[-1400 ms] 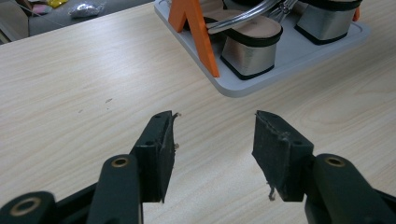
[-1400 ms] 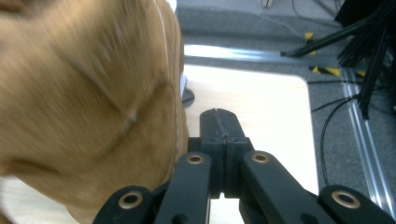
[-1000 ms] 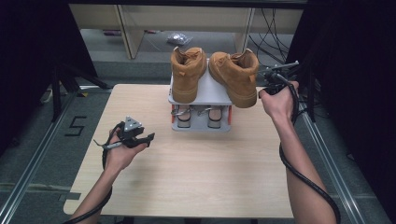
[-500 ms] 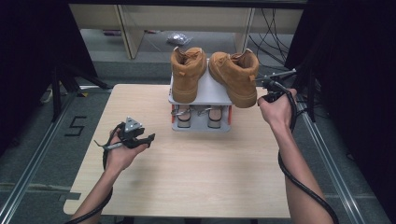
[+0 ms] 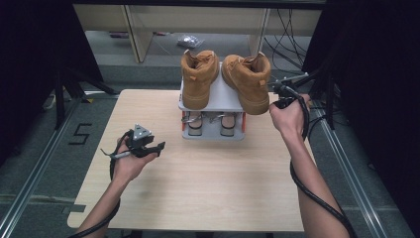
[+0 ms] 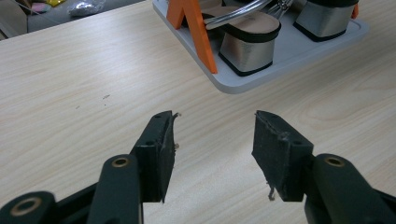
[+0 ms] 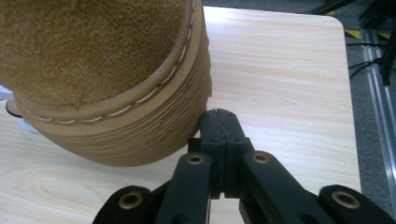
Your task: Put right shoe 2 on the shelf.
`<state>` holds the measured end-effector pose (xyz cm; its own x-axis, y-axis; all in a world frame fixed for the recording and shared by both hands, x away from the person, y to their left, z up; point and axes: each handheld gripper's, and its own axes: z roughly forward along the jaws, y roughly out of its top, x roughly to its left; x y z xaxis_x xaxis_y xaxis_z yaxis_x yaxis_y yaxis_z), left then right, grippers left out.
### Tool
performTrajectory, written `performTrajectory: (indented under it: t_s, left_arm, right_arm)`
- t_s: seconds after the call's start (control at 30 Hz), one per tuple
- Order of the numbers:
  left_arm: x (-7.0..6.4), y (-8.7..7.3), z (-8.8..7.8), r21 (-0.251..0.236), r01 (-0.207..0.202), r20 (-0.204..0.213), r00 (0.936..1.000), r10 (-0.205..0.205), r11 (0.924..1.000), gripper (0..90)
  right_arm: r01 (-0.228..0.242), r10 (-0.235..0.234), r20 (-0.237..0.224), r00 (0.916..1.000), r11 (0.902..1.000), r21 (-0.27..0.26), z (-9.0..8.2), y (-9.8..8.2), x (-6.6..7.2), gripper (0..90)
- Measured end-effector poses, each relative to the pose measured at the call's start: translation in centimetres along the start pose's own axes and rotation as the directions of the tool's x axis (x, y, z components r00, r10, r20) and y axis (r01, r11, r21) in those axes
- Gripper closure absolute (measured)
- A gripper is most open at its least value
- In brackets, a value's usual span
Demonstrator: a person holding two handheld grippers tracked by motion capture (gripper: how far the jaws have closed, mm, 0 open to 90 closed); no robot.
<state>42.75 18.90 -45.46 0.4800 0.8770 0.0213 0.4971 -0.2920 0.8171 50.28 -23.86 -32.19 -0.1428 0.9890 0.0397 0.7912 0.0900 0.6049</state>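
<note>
Two tan suede boots stand on the top shelf of a grey shoe rack [image 5: 213,94]: the left boot [image 5: 198,77] and the right boot [image 5: 247,79]. My right gripper [image 5: 275,90] is shut with nothing in it. In the right gripper view its tips [image 7: 218,117] rest against the ribbed sole edge of the right boot [image 7: 102,70] near the toe. My left gripper [image 5: 157,148] hovers over the table left of the rack. It is open and empty [image 6: 215,135] and points at the rack's base [image 6: 299,53].
A pair of silver block-heeled sandals [image 6: 247,46] sits on the rack's lower shelf beside an orange strut [image 6: 198,32]. The wooden table [image 5: 208,188] has free room in front of the rack. Cables trail off the table's right side, and black frames stand on both sides.
My right gripper has shifted a little left and down, closer to the right boot's toe. The left gripper has stayed where it was.
</note>
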Motion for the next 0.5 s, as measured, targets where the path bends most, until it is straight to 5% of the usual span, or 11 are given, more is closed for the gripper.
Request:
performTrajectory:
  t_s: [0.13,0.2,0.3,0.37,0.4,0.5]
  left_arm:
    - [0.0,0.1,0.1,-0.002,-0.001,0.002,1.0000,0.001,1.0000,47.7]
    - [0.0,0.1,0.1,0.015,-0.018,0.004,0.9998,0.018,0.9997,47.7]
    - [-0.2,0.2,0.2,0.001,-0.001,0.005,1.0000,0.001,1.0000,47.7]
    - [-0.2,0.2,0.2,-0.004,0.004,0.006,1.0000,-0.004,1.0000,47.7]
    - [0.0,0.2,0.0,0.016,-0.022,0.006,0.9997,0.022,0.9996,47.7]
    - [0.0,0.1,0.1,-0.005,0.004,0.005,1.0000,-0.004,1.0000,47.7]
  right_arm:
    - [0.010,-0.010,-0.019,0.9998,1.0000,-0.001,0.1,0.1,0.1,90.0]
    - [-0.047,0.047,-0.033,0.9984,0.9989,-0.001,0.0,0.0,0.9,90.0]
    - [0.021,-0.021,-0.038,0.9991,0.9997,-0.014,0.2,0.3,1.2,90.0]
    - [-0.022,0.022,-0.043,0.9988,0.9997,-0.008,0.2,0.5,2.2,90.0]
    - [0.002,-0.003,-0.049,0.9988,0.9999,-0.014,0.3,0.6,2.3,90.0]
    - [0.035,-0.036,-0.046,0.9983,0.9990,-0.028,0.4,0.8,2.7,90.0]
